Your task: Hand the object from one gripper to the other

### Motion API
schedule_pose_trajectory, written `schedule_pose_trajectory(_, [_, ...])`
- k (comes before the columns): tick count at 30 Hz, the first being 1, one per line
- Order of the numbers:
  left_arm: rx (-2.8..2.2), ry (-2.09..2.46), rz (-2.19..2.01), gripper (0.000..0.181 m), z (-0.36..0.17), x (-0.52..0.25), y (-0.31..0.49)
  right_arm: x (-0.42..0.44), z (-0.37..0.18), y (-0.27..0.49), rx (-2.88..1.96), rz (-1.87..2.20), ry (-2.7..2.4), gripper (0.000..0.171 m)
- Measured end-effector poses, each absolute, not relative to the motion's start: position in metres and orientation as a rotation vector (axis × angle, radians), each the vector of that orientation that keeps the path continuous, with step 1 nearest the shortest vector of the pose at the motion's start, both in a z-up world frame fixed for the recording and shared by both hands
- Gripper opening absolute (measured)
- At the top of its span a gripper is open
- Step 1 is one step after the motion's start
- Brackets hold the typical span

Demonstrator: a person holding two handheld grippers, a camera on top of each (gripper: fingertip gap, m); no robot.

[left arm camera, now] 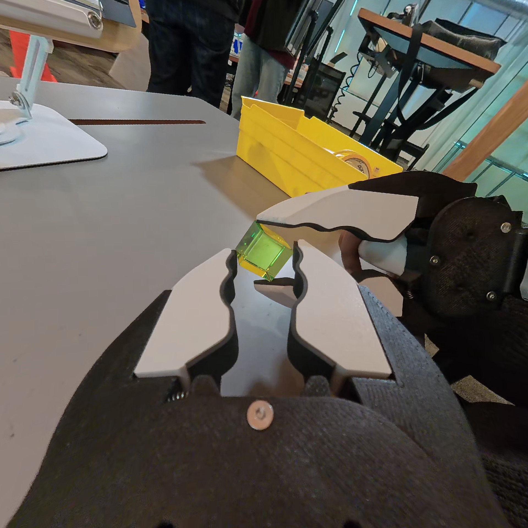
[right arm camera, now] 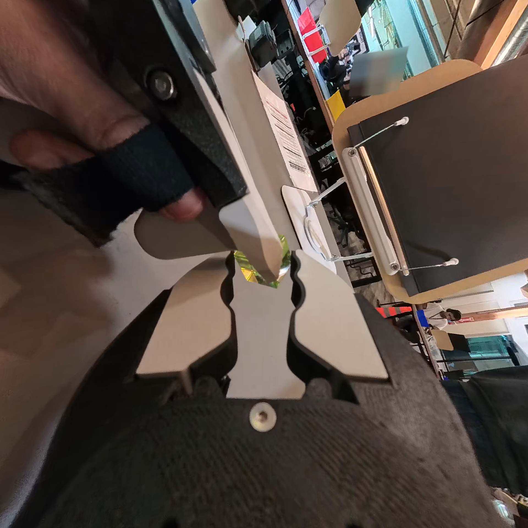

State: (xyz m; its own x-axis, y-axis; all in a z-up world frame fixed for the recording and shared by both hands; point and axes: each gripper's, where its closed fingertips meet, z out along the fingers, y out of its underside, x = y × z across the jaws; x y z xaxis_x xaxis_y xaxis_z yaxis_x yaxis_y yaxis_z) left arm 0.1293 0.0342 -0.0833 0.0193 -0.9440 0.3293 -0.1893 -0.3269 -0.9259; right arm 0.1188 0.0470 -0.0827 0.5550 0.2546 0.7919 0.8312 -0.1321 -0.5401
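A clear green cube [left arm camera: 264, 253] hangs in the air above the grey table [left arm camera: 114, 228]. My left gripper [left arm camera: 264, 251] has its two fingertips against the cube's left and right sides. My right gripper [left arm camera: 258, 253] comes in from the right, with one finger on top of the cube and one under it. In the right wrist view the cube [right arm camera: 251, 275] sits between the tips of my right gripper [right arm camera: 261, 257]. There a finger of the left gripper [right arm camera: 263, 265] covers most of it. Both grippers look shut on the cube.
A yellow bin [left arm camera: 285, 148] holding a tape roll [left arm camera: 354, 163] stands on the table behind the grippers. A white stand base [left arm camera: 43, 137] is at the left, carrying a dark board [right arm camera: 443, 171]. People stand beyond the table [left arm camera: 188, 43]. A gloved hand [right arm camera: 71, 100] holds the left gripper. The tips of both grippers are at nearly the same place.
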Motion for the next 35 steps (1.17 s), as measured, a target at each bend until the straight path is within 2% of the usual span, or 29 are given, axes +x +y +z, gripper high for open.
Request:
schedule_pose_trajectory(3, [-1.596,1.175,-1.381,0.040,-0.082,0.129,0.035,0.119,-0.081,0.048,-1.658,-0.631,-0.904,0.039])
schedule_pose_trajectory(9, [-1.629,1.066,-1.473,0.040,-0.076,0.124,0.049,0.126,-0.074,0.049,-1.658,-0.513,-0.800,0.058])
schedule_pose_trajectory(15, [-1.602,0.728,-2.064,0.040,-0.048,0.111,0.060,0.131,-0.067,0.048,-1.650,-0.273,-0.675,0.070])
schedule_pose_trajectory(21, [-1.507,0.469,-2.676,0.039,-0.034,0.102,0.057,0.108,-0.048,0.036,-1.531,-0.055,-0.688,0.066])
schedule_pose_trajectory(35, [-1.260,0.729,-2.967,0.039,-0.009,0.090,0.012,0.092,-0.006,0.012,-1.347,0.292,-0.591,0.055])
